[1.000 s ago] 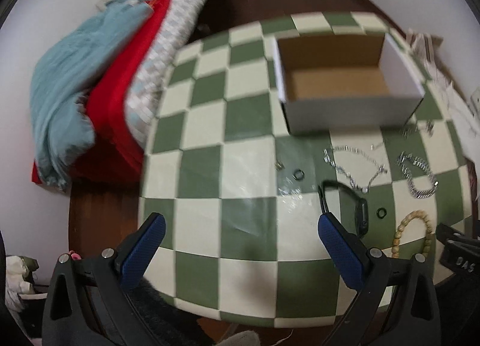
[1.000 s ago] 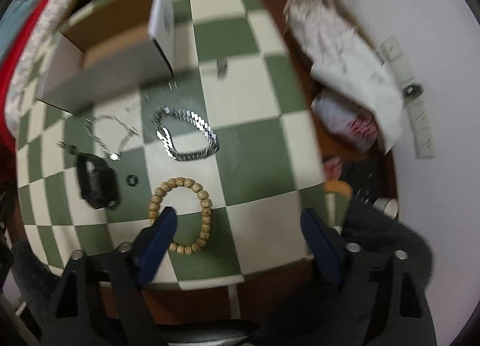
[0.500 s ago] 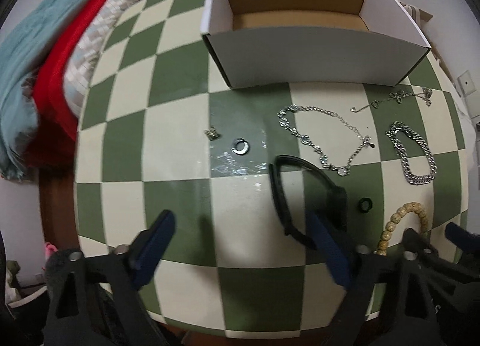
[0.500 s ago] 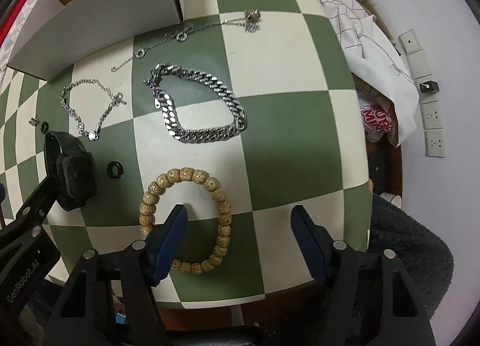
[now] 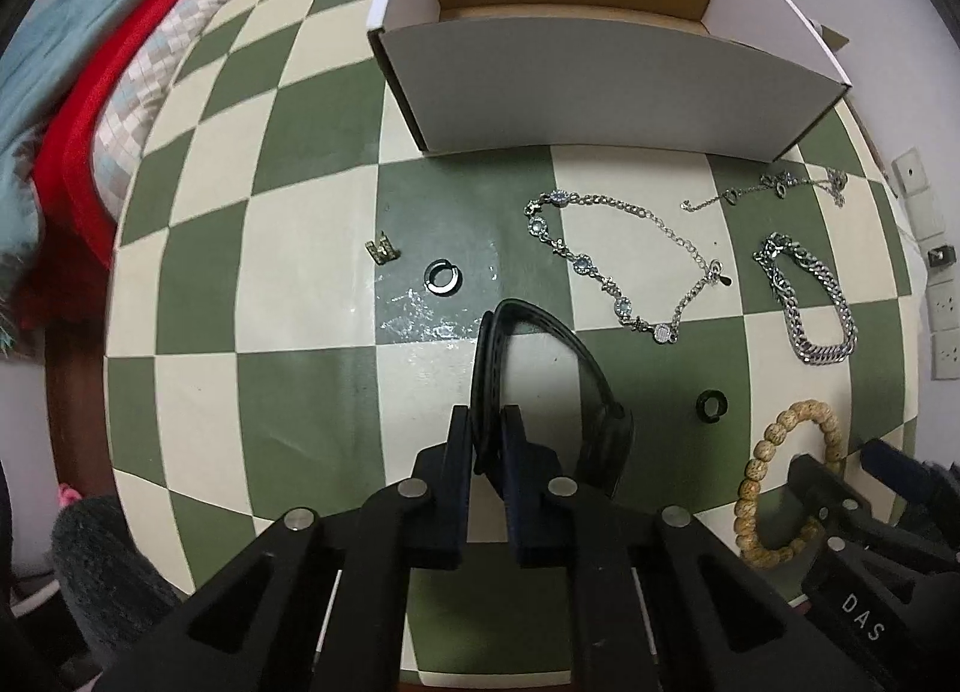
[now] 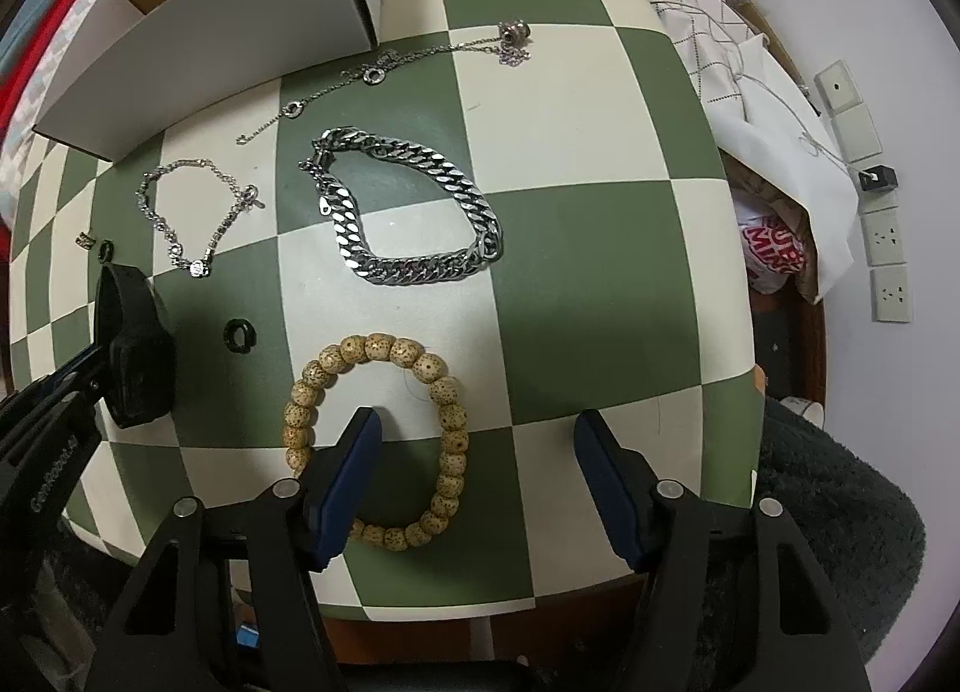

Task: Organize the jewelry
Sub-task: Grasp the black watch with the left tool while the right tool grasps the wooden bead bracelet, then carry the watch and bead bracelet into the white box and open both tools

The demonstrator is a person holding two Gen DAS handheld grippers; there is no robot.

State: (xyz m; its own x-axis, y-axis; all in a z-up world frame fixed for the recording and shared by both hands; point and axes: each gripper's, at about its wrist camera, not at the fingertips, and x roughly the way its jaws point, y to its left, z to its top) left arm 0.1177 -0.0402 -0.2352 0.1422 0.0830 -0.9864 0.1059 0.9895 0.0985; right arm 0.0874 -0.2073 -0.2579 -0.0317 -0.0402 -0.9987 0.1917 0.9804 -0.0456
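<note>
My left gripper is shut on the strap of a black wristband watch, which also shows in the right wrist view. My right gripper is open, its left finger inside the loop of a wooden bead bracelet, also seen in the left wrist view. On the checkered table lie a thick silver chain bracelet, a thin jewelled bracelet, a thin necklace, two black rings and a small gold charm. An open white box stands at the back.
Folded red, grey and blue blankets lie beyond the table's left edge. White cloth and a bag sit off the right edge, near wall sockets. The table's front edge is close under both grippers.
My left gripper has moved forward and closed on the black watch's strap. My right gripper has come closer to the bead bracelet, its left finger now inside the loop.
</note>
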